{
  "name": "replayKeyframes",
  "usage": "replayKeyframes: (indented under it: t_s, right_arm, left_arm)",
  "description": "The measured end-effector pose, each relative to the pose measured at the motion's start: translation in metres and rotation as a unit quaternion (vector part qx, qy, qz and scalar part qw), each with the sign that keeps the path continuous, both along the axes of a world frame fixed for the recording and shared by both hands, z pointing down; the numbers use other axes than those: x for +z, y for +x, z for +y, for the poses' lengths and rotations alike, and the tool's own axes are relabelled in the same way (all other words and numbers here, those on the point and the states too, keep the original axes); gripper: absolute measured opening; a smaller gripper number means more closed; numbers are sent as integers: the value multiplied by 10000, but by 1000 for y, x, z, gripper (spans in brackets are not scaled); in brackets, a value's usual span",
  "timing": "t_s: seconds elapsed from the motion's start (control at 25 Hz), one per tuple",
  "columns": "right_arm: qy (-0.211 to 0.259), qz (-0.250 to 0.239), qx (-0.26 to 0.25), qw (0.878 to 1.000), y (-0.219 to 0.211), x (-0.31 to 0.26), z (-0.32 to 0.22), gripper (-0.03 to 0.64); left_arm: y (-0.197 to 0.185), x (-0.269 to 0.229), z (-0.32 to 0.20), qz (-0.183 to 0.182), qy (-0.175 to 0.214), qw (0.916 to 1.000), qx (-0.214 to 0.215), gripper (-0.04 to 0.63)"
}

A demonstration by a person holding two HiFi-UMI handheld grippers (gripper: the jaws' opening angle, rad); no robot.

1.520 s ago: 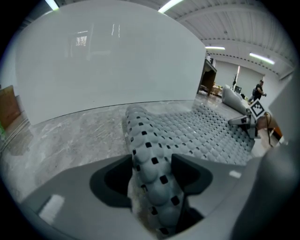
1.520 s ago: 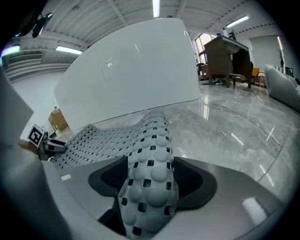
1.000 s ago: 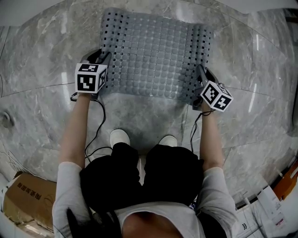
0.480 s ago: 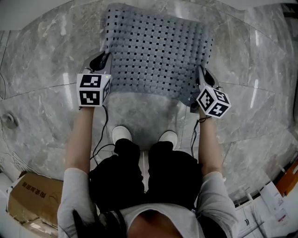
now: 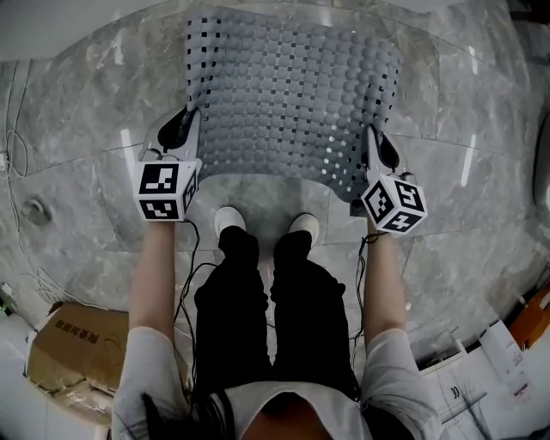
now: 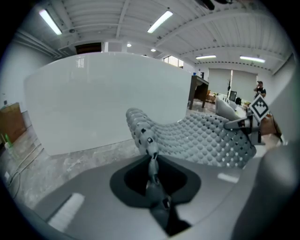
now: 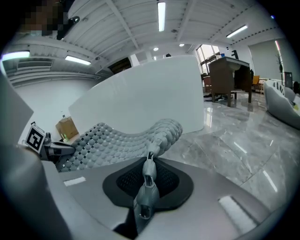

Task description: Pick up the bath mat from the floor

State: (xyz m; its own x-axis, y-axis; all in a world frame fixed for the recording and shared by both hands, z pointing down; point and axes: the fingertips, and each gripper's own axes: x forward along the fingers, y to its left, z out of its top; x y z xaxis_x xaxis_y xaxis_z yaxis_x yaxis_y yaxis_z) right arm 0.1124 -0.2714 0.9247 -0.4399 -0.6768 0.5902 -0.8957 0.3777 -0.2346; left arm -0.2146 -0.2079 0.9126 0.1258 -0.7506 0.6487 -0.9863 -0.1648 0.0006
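Grey marble floor [image 5: 77, 103], ceiling strip lights [image 7: 161, 14], dark desk [image 7: 229, 72].

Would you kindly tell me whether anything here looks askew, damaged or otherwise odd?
Nothing looks damaged or spilled. Only the bath mat is out of shape. The left claw and the right claw pinch its side edges, so it bows between them and its near edge droops unevenly.

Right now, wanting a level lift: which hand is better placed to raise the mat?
Neither alone: left gripper and right gripper each pinch an opposite side edge of the mat, so probably lift with both.
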Motion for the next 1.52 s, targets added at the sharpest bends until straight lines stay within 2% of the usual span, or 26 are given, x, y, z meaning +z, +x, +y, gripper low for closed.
replayKeyframes:
  t_s: [0.4, 0.76, 1.12, 1.28, 1.52]
  right_arm:
    - [341, -226, 69, 9991, 12, -204, 2, 37]
    - [425, -341, 6, 9985, 8, -370, 7, 37]
    - [697, -381, -171, 9967, -2, -516, 33, 38]
    - [795, -356, -215, 9960, -5, -565, 54, 38]
    - [1024, -323, -327, 9937, 1, -633, 57, 38]
  left_arm:
    - [16, -214, 9, 359, 669, 9965, -335, 38]
    - [23, -381, 17, 443, 804, 9952, -329, 38]
    - [16, -520, 46, 418, 1054, 9929, -357, 41]
    - [14, -571, 65, 372, 1171, 9920, -284, 41]
    - [24, -638, 66, 277, 1374, 9900, -177, 43]
